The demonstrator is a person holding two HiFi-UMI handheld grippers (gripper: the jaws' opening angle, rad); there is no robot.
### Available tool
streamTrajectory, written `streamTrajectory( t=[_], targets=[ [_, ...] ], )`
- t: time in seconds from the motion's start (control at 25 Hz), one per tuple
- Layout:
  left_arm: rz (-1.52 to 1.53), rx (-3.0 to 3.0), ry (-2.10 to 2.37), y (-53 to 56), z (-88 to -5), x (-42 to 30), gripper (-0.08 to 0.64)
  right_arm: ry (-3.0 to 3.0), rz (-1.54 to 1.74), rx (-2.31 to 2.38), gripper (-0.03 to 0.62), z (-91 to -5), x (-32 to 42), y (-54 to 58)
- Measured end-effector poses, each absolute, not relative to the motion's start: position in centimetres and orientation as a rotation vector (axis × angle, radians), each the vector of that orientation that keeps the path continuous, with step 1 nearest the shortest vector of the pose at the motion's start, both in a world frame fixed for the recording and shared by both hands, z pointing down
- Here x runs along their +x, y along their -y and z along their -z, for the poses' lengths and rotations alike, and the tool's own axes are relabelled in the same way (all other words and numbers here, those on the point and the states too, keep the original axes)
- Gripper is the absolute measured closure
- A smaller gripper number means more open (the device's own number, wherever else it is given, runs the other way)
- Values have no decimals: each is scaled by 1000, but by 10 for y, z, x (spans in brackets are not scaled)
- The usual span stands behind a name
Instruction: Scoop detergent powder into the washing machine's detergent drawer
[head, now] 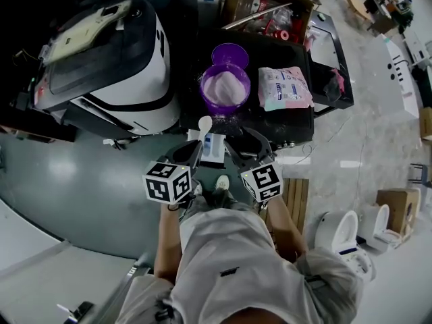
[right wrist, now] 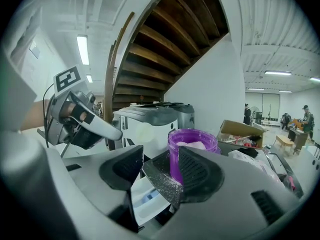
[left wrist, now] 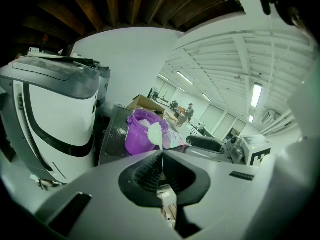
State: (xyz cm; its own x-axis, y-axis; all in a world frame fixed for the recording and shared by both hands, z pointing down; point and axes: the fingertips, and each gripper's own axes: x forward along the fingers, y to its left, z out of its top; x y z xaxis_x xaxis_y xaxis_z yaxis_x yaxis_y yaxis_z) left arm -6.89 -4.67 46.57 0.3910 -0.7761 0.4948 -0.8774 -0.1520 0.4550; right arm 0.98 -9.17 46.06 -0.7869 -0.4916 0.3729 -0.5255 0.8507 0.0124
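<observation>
My left gripper (head: 198,144) (left wrist: 161,154) is shut on the handle of a white scoop (head: 204,123) (left wrist: 155,133). The scoop's bowl is raised just in front of the purple tub of white powder (head: 225,90) (left wrist: 136,134) (right wrist: 192,145). Below the scoop, the white and blue detergent drawer (head: 210,147) (right wrist: 146,201) sticks out at the black table's front edge. My right gripper (head: 244,142) (right wrist: 160,173) is open beside the left one, holding nothing, with its jaws either side of the table corner and drawer. The white washing machine (head: 111,66) (left wrist: 55,114) (right wrist: 150,120) stands to the left.
The tub's purple lid (head: 229,55) lies behind it on the black table (head: 283,121). A detergent bag (head: 285,86) lies to the tub's right, and an open cardboard box (head: 270,9) sits at the back. Spilled powder dusts the table. A wooden pallet (head: 295,198) is at my right.
</observation>
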Motion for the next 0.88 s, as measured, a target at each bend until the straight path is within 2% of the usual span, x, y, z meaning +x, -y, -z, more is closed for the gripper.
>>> streamTrajectory(
  t=[0.88],
  targets=[
    [-238,2001,1222,-12,-550,-115,545,2496,-266,988,374,-542,-12,24]
  ],
)
